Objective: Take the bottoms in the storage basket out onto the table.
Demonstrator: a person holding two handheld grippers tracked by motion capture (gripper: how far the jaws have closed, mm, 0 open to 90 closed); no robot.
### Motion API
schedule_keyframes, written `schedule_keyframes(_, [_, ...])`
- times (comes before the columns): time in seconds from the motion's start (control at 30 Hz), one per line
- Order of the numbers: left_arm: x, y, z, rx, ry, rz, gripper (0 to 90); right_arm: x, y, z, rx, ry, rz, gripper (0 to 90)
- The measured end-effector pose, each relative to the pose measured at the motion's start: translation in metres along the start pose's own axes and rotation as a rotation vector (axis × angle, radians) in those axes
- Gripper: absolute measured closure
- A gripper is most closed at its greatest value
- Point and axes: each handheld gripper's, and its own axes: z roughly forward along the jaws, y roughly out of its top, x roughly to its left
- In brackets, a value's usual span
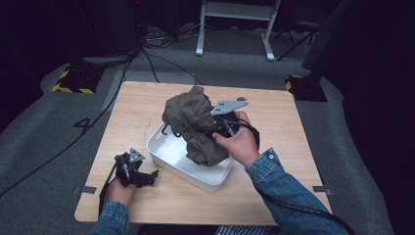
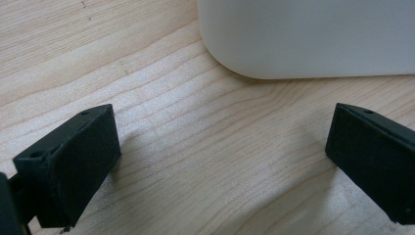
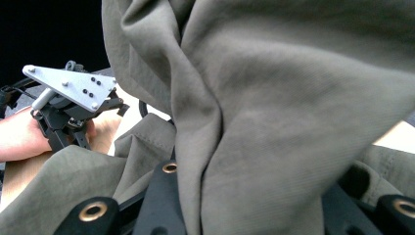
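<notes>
The crumpled olive-green cloth garment (image 1: 193, 125) hangs bunched from the right gripper (image 1: 215, 128), which is pinched shut on a fold of it, its lower part draping into the shallow white plastic tray (image 1: 164, 154) on the light wooden surface (image 1: 274, 127). In the right gripper view the fabric (image 3: 264, 112) falls in thick soft folds over the jaws. It looks light and limp, with no stiffness of its own, so it will likely sag, swing and drag on the tray's rim; a pinch on a thick gathered fold or seam seems safer than a thin edge. The left gripper (image 1: 142, 177) rests on the surface beside the tray, jaws spread, holding nothing.
</notes>
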Motion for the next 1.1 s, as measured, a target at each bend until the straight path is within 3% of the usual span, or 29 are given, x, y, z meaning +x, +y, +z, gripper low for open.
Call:
schedule_keyframes(0.6, [0.000,0.000,0.000,-0.001,0.000,-0.001,0.0,-0.039,-0.010,-0.068,-0.047,-0.132,0.050,72.2])
schedule_keyframes(1.1, [0.000,0.000,0.000,-0.001,0.002,-0.004,0.0,-0.078,-0.029,-0.117,-0.027,-0.271,0.096,72.1])
